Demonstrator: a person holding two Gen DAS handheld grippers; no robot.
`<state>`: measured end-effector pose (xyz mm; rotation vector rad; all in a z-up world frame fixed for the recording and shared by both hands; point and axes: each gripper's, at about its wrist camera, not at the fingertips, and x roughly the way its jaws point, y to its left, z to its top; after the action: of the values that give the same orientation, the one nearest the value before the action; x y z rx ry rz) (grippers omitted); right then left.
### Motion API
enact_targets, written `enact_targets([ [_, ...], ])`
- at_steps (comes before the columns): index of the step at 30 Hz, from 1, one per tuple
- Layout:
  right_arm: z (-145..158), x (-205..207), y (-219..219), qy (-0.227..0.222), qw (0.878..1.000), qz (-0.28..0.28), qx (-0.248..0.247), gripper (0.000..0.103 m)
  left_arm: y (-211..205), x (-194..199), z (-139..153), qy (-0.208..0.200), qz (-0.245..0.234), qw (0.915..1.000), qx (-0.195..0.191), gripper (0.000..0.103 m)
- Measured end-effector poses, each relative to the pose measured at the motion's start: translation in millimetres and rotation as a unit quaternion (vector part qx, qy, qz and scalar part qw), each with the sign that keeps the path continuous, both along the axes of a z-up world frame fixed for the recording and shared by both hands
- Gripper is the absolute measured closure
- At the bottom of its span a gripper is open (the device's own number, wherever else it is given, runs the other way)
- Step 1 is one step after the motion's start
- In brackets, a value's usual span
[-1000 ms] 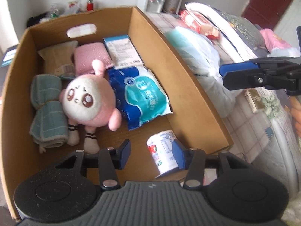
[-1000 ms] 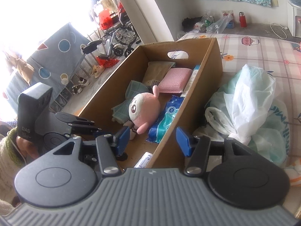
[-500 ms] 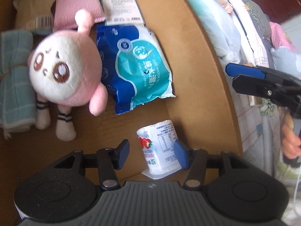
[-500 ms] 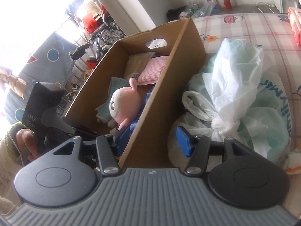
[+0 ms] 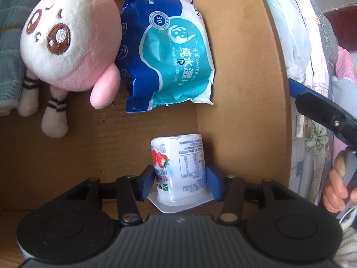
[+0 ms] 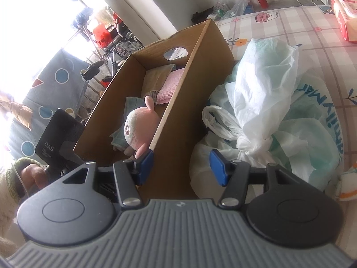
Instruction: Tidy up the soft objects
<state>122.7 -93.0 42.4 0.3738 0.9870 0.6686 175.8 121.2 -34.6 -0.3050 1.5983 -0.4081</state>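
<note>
In the left wrist view a white strawberry yogurt cup [image 5: 179,167] lies on its side on the floor of a cardboard box [image 5: 245,71]. My left gripper [image 5: 179,184] is open, its blue pads on either side of the cup. A pink plush toy [image 5: 71,35], a blue wet-wipes pack [image 5: 169,51] and a teal towel [image 5: 9,51] lie further in. My right gripper [image 6: 181,167] is open and empty, outside the box by its right wall [image 6: 196,84], in front of white plastic bags [image 6: 267,102]. The plush [image 6: 139,129] shows inside the box.
A pink cloth [image 6: 169,87] and a tan packet [image 6: 156,78] lie at the box's far end. The box stands on a checked bedspread [image 6: 312,29]. A red-and-white package [image 6: 344,15] is at far right. The right gripper's arm [image 5: 323,114] shows beyond the box wall.
My left gripper has gone down into the box until its pads flank the yogurt cup. My right gripper has shifted right, from above the box edge to outside its wall near the bags.
</note>
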Motion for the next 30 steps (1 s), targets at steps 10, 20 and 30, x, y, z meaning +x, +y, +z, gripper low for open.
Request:
enact_targets([
  [10, 6.2, -11.3, -13.3, -0.009, 1.000, -0.013, 0.011, 0.047, -18.4, -13.9, 31.4, -0.082, -0.071, 0.9895, 0.095, 0.054],
  [20, 7.6, -23.5, -12.2, -0.013, 1.000, -0.007, 0.025, 0.046, -18.2, 8.0, 34.5, -0.065, -0.148, 0.9750, 0.153, 0.053],
  [30, 2.2, -23.2, -23.2, -0.005, 0.999, -0.021, 0.029, 0.045, -29.2, 44.2, 28.2, -0.022, -0.127, 0.9843, 0.121, 0.052],
])
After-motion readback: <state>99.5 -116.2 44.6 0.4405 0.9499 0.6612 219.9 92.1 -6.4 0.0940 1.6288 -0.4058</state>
